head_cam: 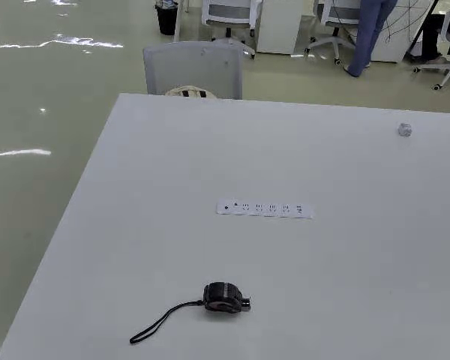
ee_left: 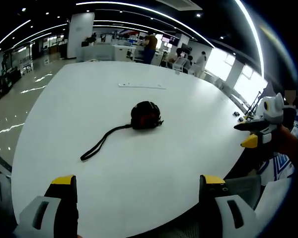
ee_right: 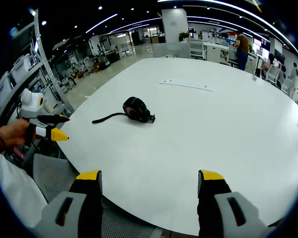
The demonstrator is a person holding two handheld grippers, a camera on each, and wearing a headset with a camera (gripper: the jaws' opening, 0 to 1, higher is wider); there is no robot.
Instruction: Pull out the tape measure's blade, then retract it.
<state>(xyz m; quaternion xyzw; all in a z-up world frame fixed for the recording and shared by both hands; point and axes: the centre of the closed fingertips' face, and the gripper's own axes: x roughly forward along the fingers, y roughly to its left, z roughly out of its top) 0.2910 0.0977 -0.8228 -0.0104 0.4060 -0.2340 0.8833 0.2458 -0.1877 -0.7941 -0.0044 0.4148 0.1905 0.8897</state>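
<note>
A black tape measure (head_cam: 225, 298) lies on the white table (head_cam: 285, 150) near its front edge, its blade drawn in and its black wrist strap (head_cam: 161, 322) trailing to the left. In the left gripper view the tape measure (ee_left: 146, 115) lies ahead of my open left gripper (ee_left: 138, 183), well beyond the yellow-tipped fingertips (ee_left: 64, 181). My right gripper (ee_right: 150, 176) is open too, with the tape measure (ee_right: 136, 109) far in front of it. Both grippers hover off the table's near edge, holding nothing. Each shows in the other's view: the right gripper (ee_left: 243, 134) and the left gripper (ee_right: 59, 126).
A white power strip (head_cam: 265, 209) lies flat mid-table. A small crumpled ball (head_cam: 404, 130) sits at the far right. A grey chair (head_cam: 193, 69) stands at the table's far side. People and office chairs stand farther back (head_cam: 367, 34).
</note>
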